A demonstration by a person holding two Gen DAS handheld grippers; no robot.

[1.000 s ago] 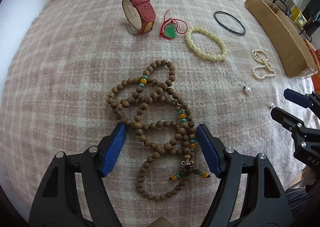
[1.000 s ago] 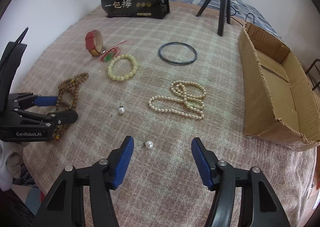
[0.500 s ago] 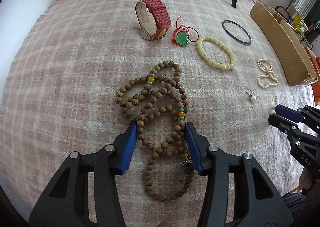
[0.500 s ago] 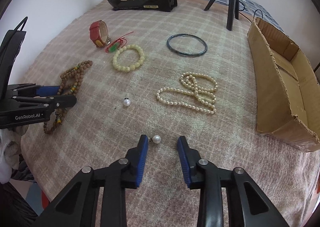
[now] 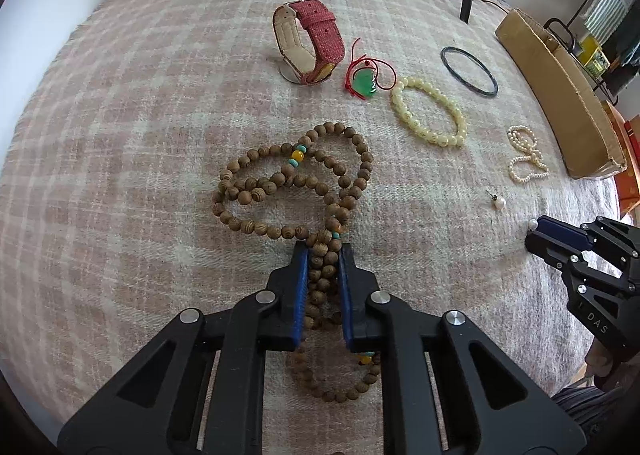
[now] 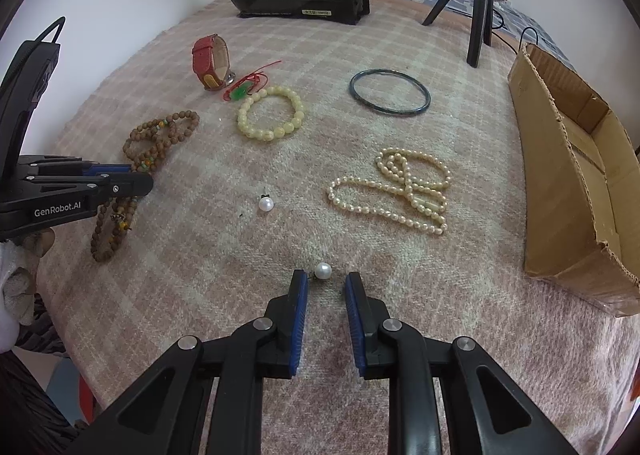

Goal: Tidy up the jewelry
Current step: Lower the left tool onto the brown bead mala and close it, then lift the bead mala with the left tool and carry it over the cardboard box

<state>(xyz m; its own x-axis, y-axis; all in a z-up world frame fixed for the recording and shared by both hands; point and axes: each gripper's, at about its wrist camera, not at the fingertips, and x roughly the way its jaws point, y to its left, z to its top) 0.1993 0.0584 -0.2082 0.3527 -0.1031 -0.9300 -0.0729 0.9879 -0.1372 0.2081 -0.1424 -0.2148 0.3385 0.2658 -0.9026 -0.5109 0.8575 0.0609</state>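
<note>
Plaid blanket [image 6: 168, 319] covers the bed under my tools. Nearest, my left tool [image 5: 324, 255] is clenched on the wooden bead strand [image 5: 280, 191]; my right tool [image 6: 326, 281] sits narrowly parted around a pearl earring [image 6: 323, 271], not gripping. Beyond lie a second earring [image 6: 265, 203], pearl necklace [image 6: 400, 191], yellow bracelet [image 6: 271, 113], black bangle [image 6: 390, 93] and, off right, a cardboard box [image 6: 560, 191].

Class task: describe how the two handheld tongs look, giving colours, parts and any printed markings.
Both tongs, left and right, have matte black frames, blue finger pads and silver rivets. The left one's side reads "GenRobot.AI" in white. No cables or sleeves are visible.
</note>
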